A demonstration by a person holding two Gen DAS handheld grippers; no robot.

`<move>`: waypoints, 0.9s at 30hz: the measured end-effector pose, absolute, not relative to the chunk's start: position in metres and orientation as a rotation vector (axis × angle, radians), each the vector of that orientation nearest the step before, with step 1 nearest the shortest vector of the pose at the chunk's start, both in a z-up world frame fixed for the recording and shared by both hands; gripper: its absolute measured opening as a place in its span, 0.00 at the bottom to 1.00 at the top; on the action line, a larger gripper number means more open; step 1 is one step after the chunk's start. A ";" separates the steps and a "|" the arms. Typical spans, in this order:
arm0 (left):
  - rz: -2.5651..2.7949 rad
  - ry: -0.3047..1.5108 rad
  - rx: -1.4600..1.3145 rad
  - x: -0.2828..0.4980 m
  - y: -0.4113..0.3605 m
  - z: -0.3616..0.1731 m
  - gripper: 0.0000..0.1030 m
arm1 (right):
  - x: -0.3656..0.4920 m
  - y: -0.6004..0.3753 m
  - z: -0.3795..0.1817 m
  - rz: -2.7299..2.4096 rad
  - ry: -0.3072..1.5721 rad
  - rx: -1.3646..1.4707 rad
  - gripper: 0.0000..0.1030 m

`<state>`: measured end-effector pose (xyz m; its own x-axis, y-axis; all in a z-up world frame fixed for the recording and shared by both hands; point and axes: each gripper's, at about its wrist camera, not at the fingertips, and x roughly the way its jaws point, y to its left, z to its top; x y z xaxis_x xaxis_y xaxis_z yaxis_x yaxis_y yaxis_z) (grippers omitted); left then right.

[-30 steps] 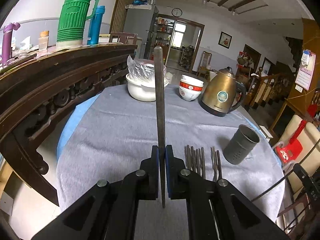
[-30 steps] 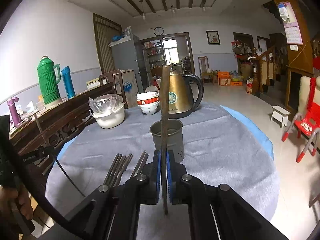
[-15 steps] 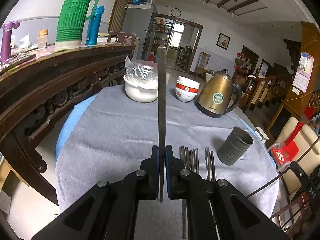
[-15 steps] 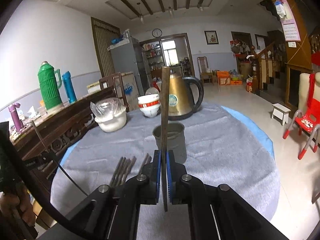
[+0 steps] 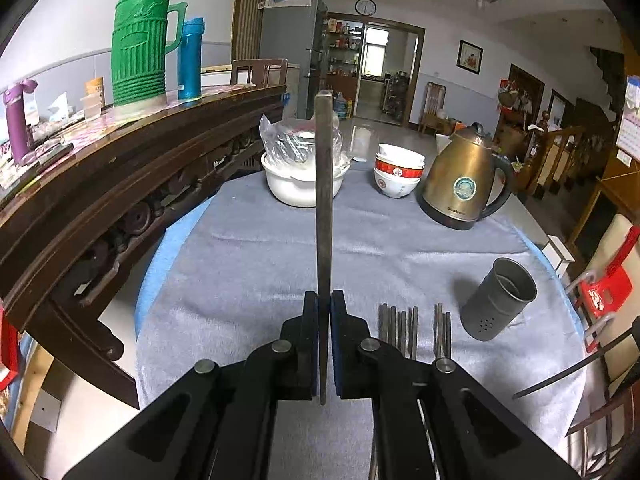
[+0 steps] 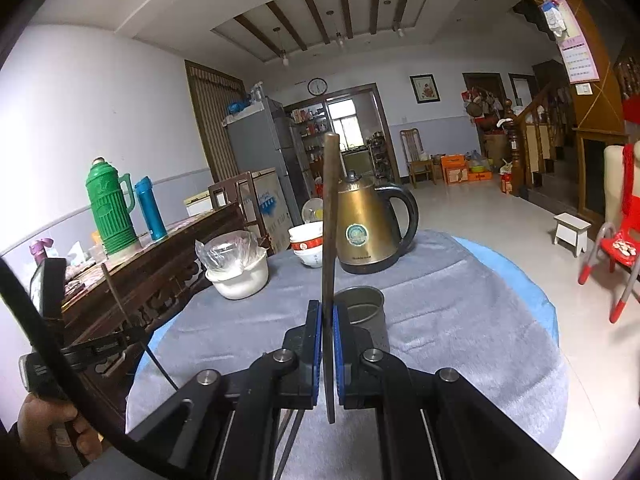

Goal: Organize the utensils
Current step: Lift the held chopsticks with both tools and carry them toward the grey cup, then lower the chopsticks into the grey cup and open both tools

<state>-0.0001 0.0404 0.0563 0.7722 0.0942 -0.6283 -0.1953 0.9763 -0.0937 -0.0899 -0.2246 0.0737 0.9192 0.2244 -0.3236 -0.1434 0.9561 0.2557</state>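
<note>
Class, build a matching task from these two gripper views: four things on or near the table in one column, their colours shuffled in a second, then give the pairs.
Things:
1. thermos
2. kettle
3. utensil cup
4. slim flask

Colours:
A. grey metal
B. blue
C. green
D. bronze-gold

Pairs: 1-C, 2-D, 3-A, 4-B

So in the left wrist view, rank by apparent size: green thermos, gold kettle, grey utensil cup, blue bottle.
1. green thermos
2. gold kettle
3. grey utensil cup and blue bottle: look alike, unranked.
Distance from the camera differs, so true sizes stay unsure.
</note>
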 end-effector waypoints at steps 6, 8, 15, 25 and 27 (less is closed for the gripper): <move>0.118 0.671 -0.175 0.005 0.036 0.066 0.06 | -0.089 -0.225 0.078 0.198 0.351 0.231 0.06; 0.076 0.654 -0.204 0.006 0.035 0.074 0.06 | -0.087 -0.226 0.081 0.198 0.344 0.231 0.06; -0.113 0.582 -0.339 0.026 0.025 0.116 0.06 | -0.071 -0.241 0.115 0.198 0.262 0.255 0.06; -0.290 0.505 -0.431 0.080 -0.017 0.145 0.06 | -0.009 -0.261 0.142 0.186 0.210 0.276 0.06; -0.297 0.527 -0.425 0.093 -0.030 0.138 0.06 | 0.002 -0.262 0.134 0.182 0.228 0.275 0.06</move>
